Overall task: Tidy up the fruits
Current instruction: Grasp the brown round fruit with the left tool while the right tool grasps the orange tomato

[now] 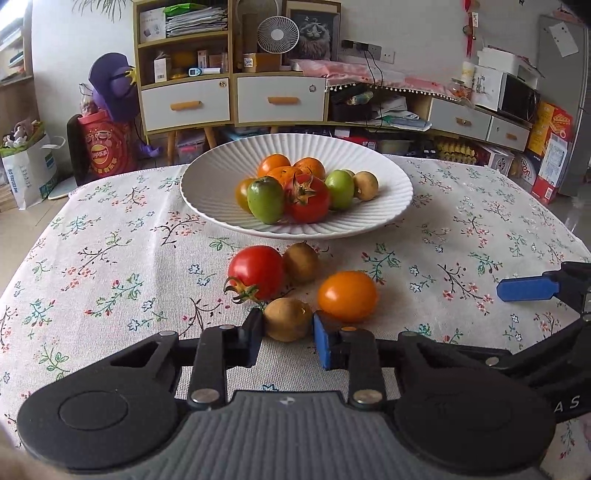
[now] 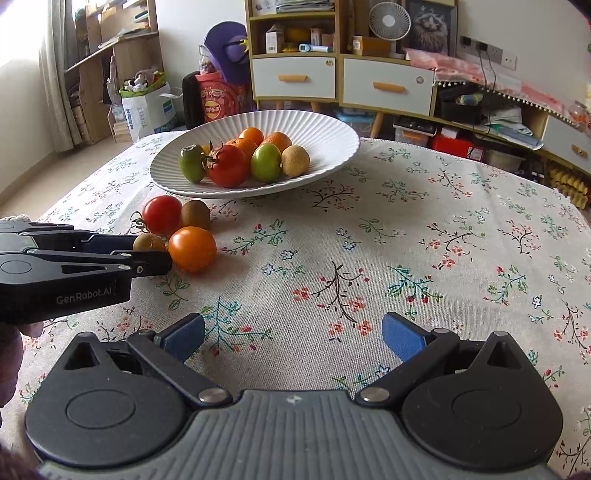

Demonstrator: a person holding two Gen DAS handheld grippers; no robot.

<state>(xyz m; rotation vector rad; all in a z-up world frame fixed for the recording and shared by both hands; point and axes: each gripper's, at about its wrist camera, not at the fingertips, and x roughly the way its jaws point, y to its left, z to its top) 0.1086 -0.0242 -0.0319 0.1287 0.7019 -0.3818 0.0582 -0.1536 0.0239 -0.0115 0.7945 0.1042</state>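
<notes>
Left wrist view: the ribbed white plate at the far side holds orange, green and red fruits. My left gripper is clamped on a brown fruit lying on the near tablecloth; its underside is hidden.

Right wrist view: my right gripper is spread wide and holds nothing. The left gripper's body covers most of the brown fruit.

Behind the flowered cloth on the surface we see a shelf unit, a white fan, a cat picture and a microwave.
</notes>
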